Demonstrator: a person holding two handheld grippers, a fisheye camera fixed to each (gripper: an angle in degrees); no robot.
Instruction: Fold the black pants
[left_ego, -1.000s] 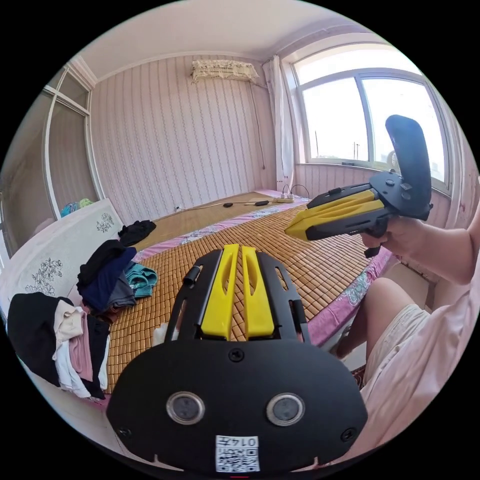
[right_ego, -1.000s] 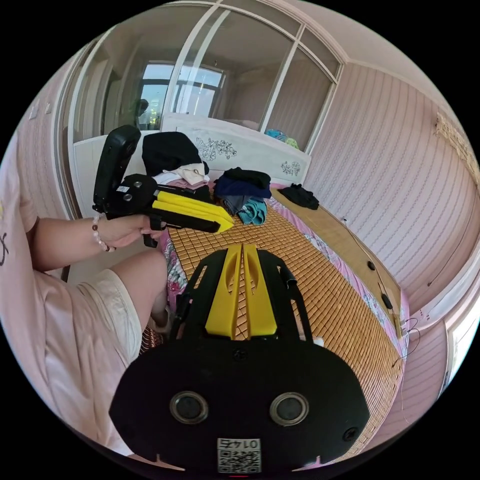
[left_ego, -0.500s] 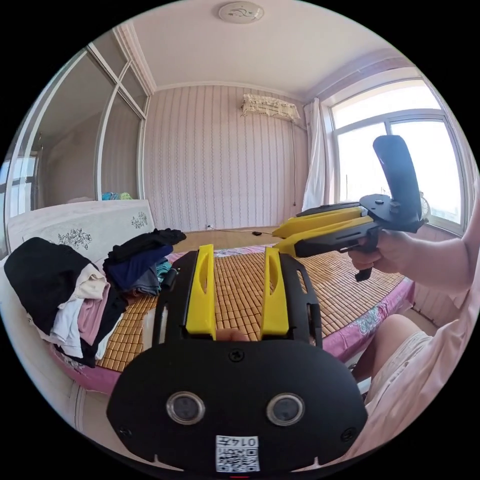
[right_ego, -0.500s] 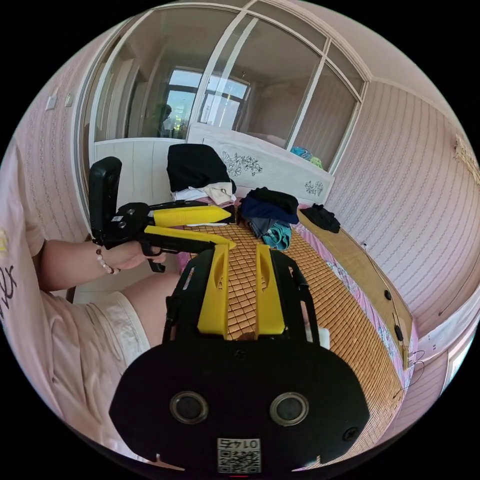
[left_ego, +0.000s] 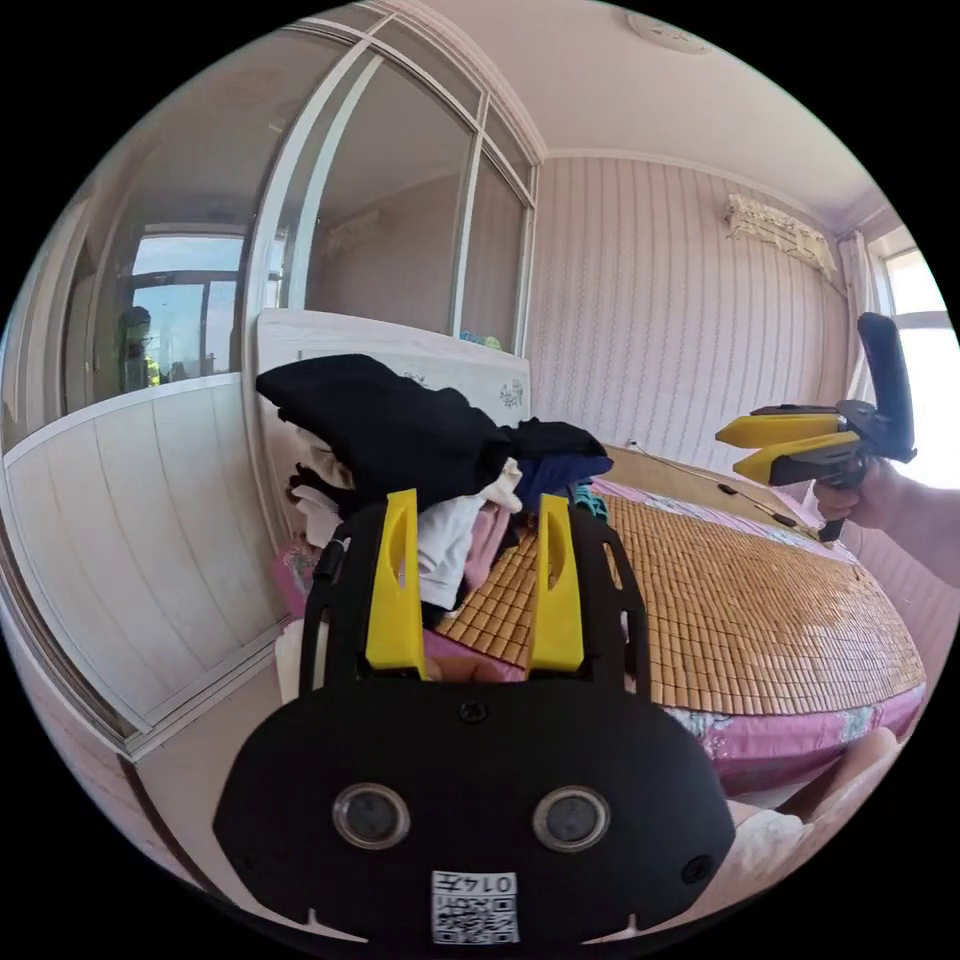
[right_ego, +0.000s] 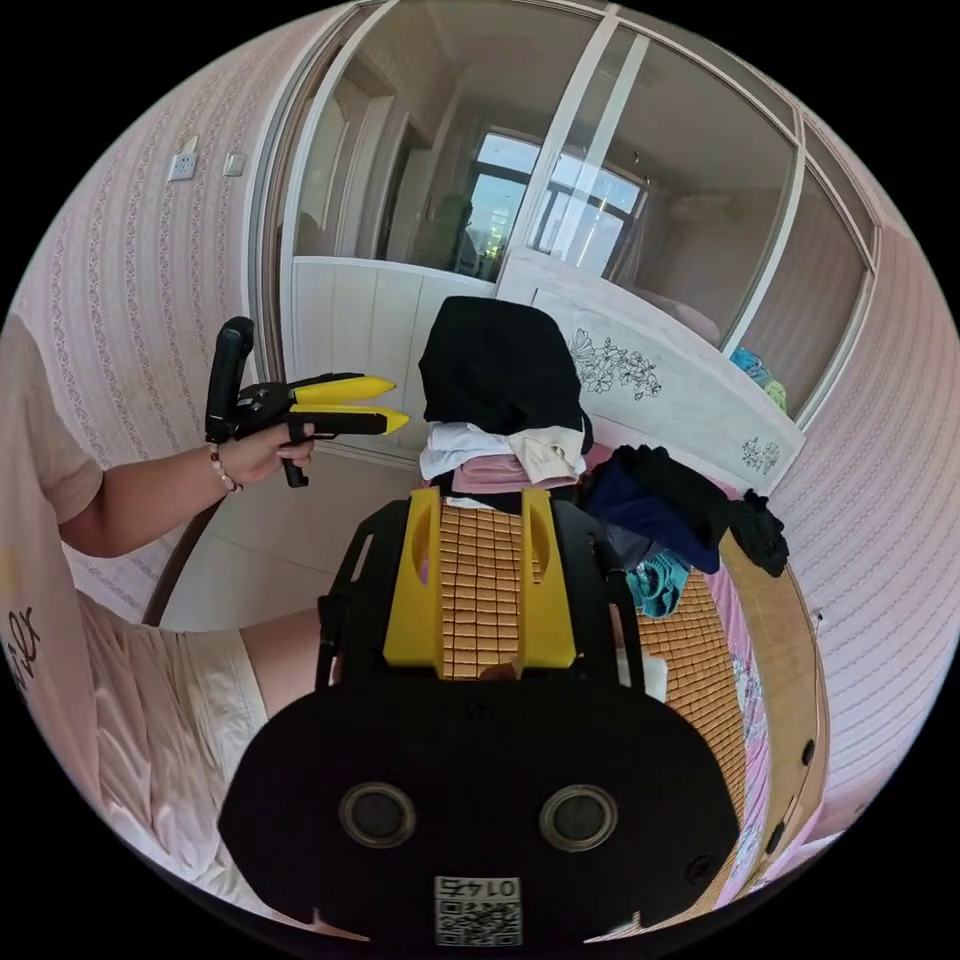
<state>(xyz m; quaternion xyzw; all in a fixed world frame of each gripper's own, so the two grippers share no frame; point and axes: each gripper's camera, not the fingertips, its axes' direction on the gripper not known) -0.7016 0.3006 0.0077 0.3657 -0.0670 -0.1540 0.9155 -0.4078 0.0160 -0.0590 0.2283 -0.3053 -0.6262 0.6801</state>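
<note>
Left gripper view: we held the left gripper (left_ego: 472, 590) and right gripper (right_ego: 480, 580) empty, jaws apart, short of the black pants (left_ego: 390, 425) heaped atop the far clothes pile (right_ego: 500, 460); soft, light, limp, best pinched at the waistband.

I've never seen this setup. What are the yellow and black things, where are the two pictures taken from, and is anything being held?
No robot: a person holds hand tongs, each carrying a fisheye camera. The left gripper view looks over the left tongs, open and holding nothing, toward a pile of clothes with a black garment on top, at the end of a bed with a bamboo mat. The right tongs show there too, held in the air. The right gripper view looks over the right tongs, open and holding nothing, at the pile.
</note>
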